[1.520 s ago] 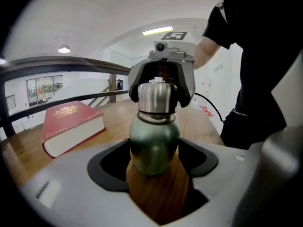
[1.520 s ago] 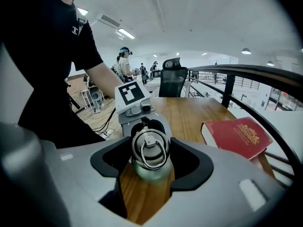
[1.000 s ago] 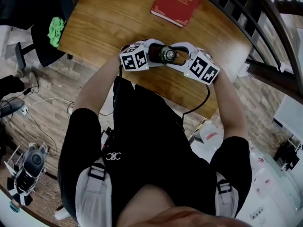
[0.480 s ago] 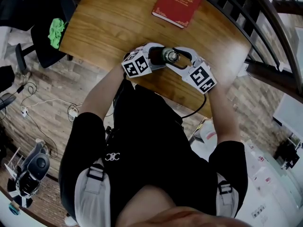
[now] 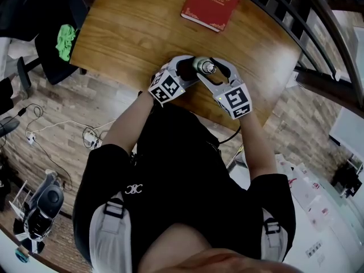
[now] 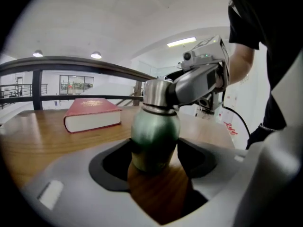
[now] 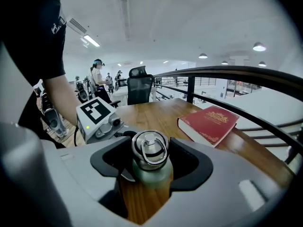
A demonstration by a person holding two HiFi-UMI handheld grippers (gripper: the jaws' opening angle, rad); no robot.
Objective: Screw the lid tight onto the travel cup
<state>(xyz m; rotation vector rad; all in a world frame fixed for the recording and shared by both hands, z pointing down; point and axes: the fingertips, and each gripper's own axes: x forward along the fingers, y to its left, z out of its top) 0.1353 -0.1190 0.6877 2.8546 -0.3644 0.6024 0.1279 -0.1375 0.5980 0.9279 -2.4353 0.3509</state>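
Right gripper [image 7: 151, 162] swung round, fingers clamped on lid [image 5: 205, 67], left gripper [image 6: 154, 150] apparently clamping cup [image 6: 155, 131] — body hidden overhead

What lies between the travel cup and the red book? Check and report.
Only bare wooden table lies between the travel cup and the red book; the head view shows it.

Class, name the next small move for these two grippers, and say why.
Probably twist the right gripper clockwise on the silver ring-topped lid while the left gripper steadies the green metal travel cup: each clamps its part, the cup upright on the wooden table.
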